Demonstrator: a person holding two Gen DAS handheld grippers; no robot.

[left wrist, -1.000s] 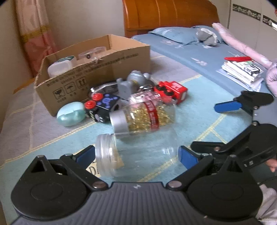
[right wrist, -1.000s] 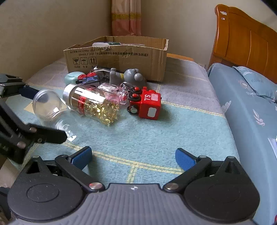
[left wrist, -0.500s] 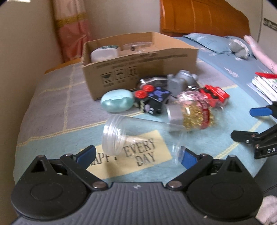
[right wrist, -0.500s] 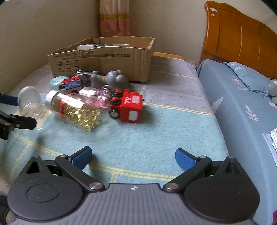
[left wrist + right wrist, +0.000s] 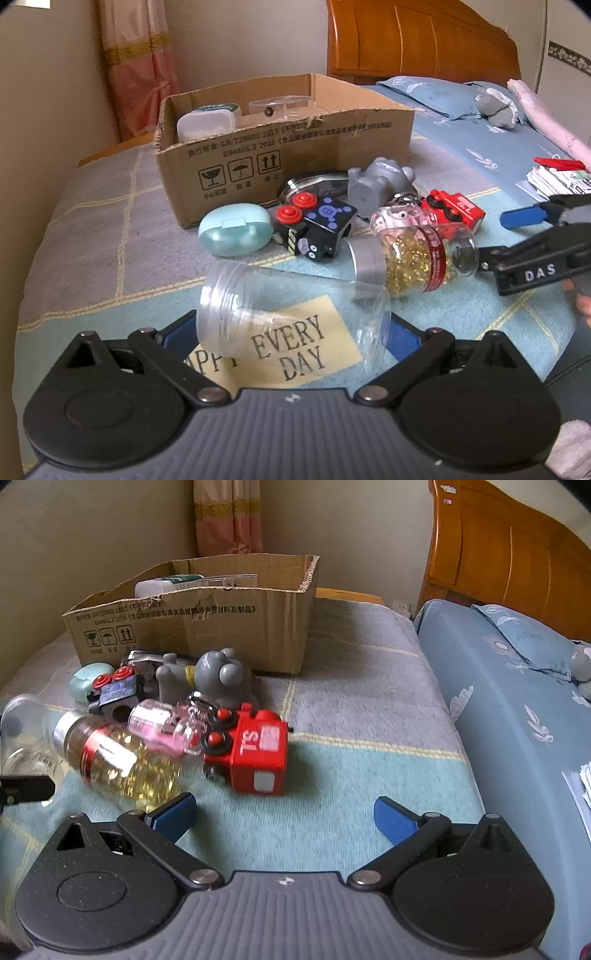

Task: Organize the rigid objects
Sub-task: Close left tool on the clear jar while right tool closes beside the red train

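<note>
Your left gripper (image 5: 293,334) has the empty clear jar (image 5: 291,314) lying sideways between its blue pads, open mouth to the left, and the pads appear to touch the jar's two ends; you seem to be holding it just above the "HAPPY EVERY DAY" patch on the blanket (image 5: 110,236), though lift is hard to judge from the wrist view. Just beyond it lies the bottle of gold capsules (image 5: 413,258) on its side, with the small pink vial (image 5: 162,727) and the red toy truck (image 5: 255,760) touching or nearly so. Behind those sit the black cube with red buttons (image 5: 317,229), the grey animal figure (image 5: 380,181) and the mint oval case (image 5: 234,230), all still loose in front of the cardboard box (image 5: 280,155). Inside the box you can see only a white lidded tub (image 5: 205,120) and a clear lid-like piece (image 5: 280,105). So I judge the sorting barely begun: two things boxed, about seven left out. Your right gripper (image 5: 284,818) hangs wide and empty just short of the capsule bottle.
</note>
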